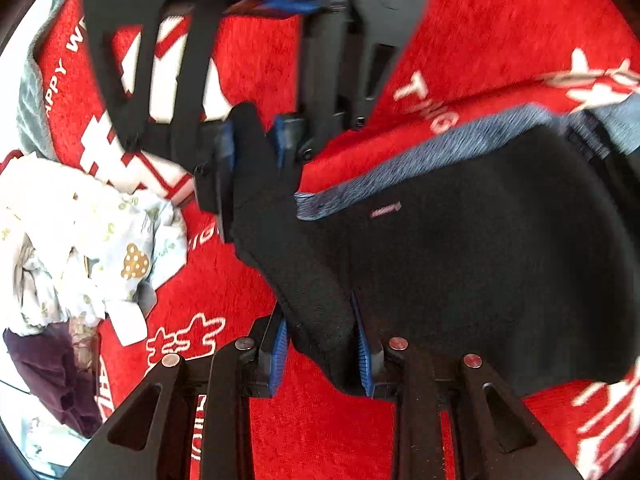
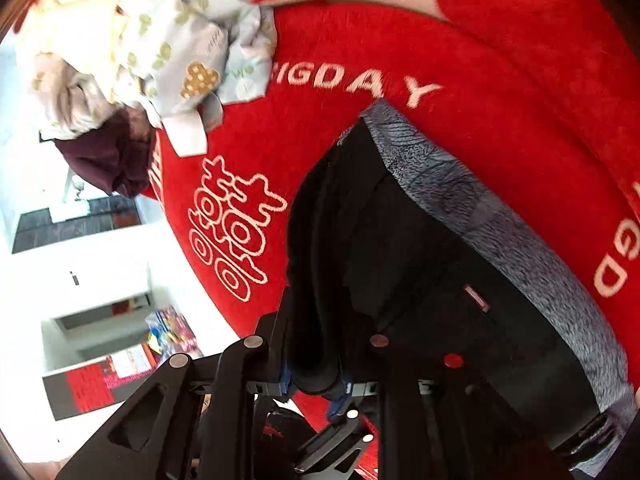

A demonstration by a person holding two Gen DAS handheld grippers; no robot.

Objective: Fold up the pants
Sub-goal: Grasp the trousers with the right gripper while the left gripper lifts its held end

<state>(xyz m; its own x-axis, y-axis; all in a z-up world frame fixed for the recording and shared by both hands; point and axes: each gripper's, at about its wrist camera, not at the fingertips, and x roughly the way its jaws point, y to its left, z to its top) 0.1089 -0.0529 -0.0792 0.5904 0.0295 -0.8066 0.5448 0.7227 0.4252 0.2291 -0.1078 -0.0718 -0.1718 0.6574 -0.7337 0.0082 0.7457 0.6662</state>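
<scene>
The black pants (image 1: 460, 248) with a blue-grey waistband (image 1: 420, 160) hang over the red rug (image 1: 340, 432). My left gripper (image 1: 322, 344) is shut on a fold of the black fabric between its blue pads. My right gripper (image 1: 256, 148) shows across in the left wrist view, shut on the same strip of fabric farther up. In the right wrist view the pants (image 2: 440, 272) and waistband (image 2: 500, 232) lie below, and my right gripper (image 2: 316, 384) clamps a thick roll of black cloth. The left gripper (image 2: 340, 428) shows just beneath it.
A pile of pale patterned clothes (image 1: 80, 240) with a dark maroon garment (image 1: 52, 372) lies at the rug's left edge; it also shows in the right wrist view (image 2: 132, 48). White cabinets and a low shelf (image 2: 100, 280) stand beyond the rug.
</scene>
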